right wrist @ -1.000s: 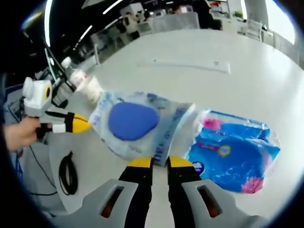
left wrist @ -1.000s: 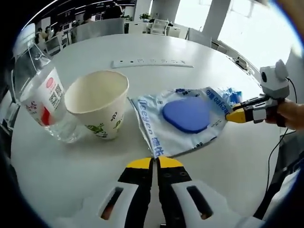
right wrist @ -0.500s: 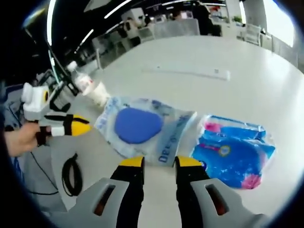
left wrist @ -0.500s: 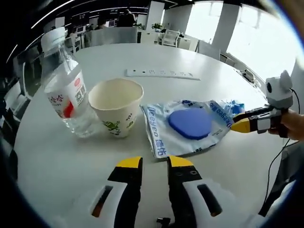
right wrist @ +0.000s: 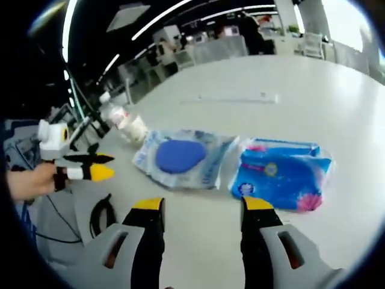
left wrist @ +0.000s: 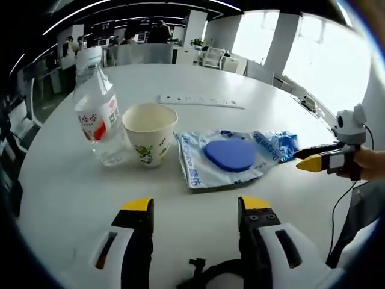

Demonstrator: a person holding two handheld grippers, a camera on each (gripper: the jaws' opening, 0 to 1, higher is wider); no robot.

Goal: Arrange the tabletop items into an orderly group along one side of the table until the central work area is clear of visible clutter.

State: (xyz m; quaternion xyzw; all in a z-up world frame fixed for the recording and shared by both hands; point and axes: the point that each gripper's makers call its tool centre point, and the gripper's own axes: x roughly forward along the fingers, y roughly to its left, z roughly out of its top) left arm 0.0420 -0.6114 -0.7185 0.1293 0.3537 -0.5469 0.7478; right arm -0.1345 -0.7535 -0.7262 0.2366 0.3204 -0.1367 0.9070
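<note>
Water bottle (left wrist: 96,114) beside paper cup (left wrist: 149,132), blue-disc pouch (left wrist: 225,158) right of cup, blue tissue pack (right wrist: 281,174) adjacent, left gripper (left wrist: 195,211) and right gripper (right wrist: 201,208) jaws apart, empty.

A white desk (left wrist: 72,180) is seen. The cup (left wrist: 149,133) is cream with green print, the bottle (left wrist: 99,117) clear with a red-and-white label. A blue pad shows through the white, blue-lettered bag (left wrist: 225,158). The pack (right wrist: 281,174) is bright blue with pink patches.
</note>
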